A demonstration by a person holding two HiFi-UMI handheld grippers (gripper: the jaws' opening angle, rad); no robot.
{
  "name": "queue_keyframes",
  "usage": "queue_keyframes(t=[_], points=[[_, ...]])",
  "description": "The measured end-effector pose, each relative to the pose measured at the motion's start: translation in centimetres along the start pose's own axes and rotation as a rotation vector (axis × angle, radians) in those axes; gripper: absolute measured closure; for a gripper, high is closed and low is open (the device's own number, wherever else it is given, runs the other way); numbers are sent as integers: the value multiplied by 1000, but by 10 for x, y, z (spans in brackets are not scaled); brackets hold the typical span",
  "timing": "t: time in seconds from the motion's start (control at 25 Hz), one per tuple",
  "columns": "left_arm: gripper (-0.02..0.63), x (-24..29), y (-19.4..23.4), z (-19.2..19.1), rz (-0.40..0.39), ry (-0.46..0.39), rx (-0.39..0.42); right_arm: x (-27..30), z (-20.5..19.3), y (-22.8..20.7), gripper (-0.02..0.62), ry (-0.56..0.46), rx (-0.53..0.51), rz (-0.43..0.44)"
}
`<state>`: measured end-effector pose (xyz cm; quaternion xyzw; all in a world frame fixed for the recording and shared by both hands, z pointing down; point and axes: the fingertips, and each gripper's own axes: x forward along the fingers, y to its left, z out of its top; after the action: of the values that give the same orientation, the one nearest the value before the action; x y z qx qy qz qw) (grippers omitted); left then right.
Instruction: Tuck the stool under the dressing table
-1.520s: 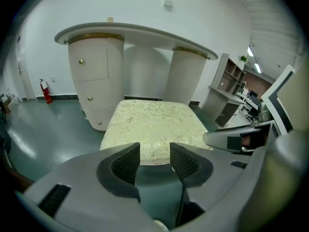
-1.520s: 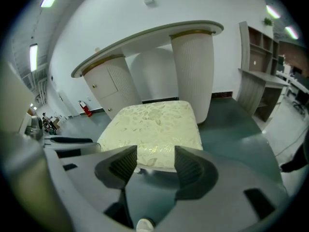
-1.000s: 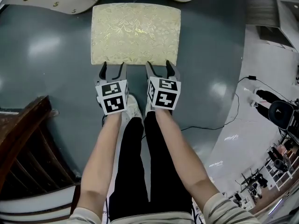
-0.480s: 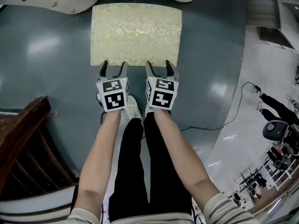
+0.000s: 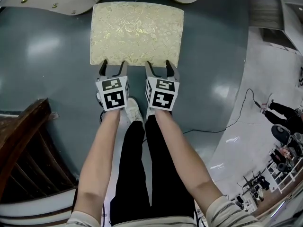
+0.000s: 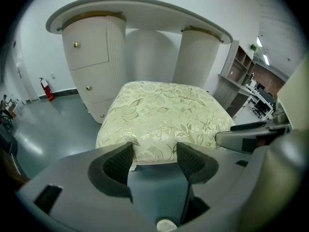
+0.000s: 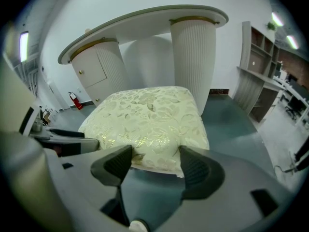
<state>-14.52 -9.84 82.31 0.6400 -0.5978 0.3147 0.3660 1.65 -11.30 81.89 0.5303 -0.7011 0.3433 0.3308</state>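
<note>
Stool (image 5: 136,32), at its near cushion edge, is met by the tips of the left gripper (image 5: 112,69) and right gripper (image 5: 157,67), both spread wide and clasping nothing. It is seen on the grey floor (image 5: 42,70), just before the gap between the dressing table (image 6: 140,13) pedestals (image 6: 198,57). If pushed unevenly, it could be twisted into a pedestal.

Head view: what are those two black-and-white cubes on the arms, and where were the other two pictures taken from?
A person, not a robot, holds a two-jaw tool in each hand; the marker cubes belong to them. The head view looks down: left gripper and right gripper sit at the near edge of a cream, gold-flowered cushioned stool on a grey-blue floor. The other pictures come from cameras riding on each gripper, looking past its jaws toward the white dressing table with ribbed pedestals. Both grippers are open; nothing is clamped.
</note>
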Motion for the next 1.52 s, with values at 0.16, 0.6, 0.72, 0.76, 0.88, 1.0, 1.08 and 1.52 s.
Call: queue_keyframes(t=[0.16, 0.6, 0.72, 0.76, 0.88, 1.0, 1.08, 1.52], points=[[328, 2, -4, 0, -29, 31, -12, 2, 1, -2, 284, 27, -2, 7], [328, 15, 3, 20, -28, 8, -22, 18, 21, 0, 284, 25, -14, 22], [328, 27, 7, 45, -35, 10, -12, 30, 46, -1, 284, 20, -9, 26], [328, 30, 7, 52, -34, 13, -10, 34, 53, -3, 284, 24, -8, 33], [328, 39, 2, 67, -40, 25, -14, 43, 69, -11, 284, 34, -20, 43], [328, 46, -2, 74, -48, 26, -24, 49, 79, -17, 284, 34, -33, 38], [328, 49, -2, 77, -48, 30, -31, 52, 84, -18, 284, 35, -37, 43], [328, 62, -5, 93, -66, 97, -54, 66, 104, -25, 284, 102, -52, 61]])
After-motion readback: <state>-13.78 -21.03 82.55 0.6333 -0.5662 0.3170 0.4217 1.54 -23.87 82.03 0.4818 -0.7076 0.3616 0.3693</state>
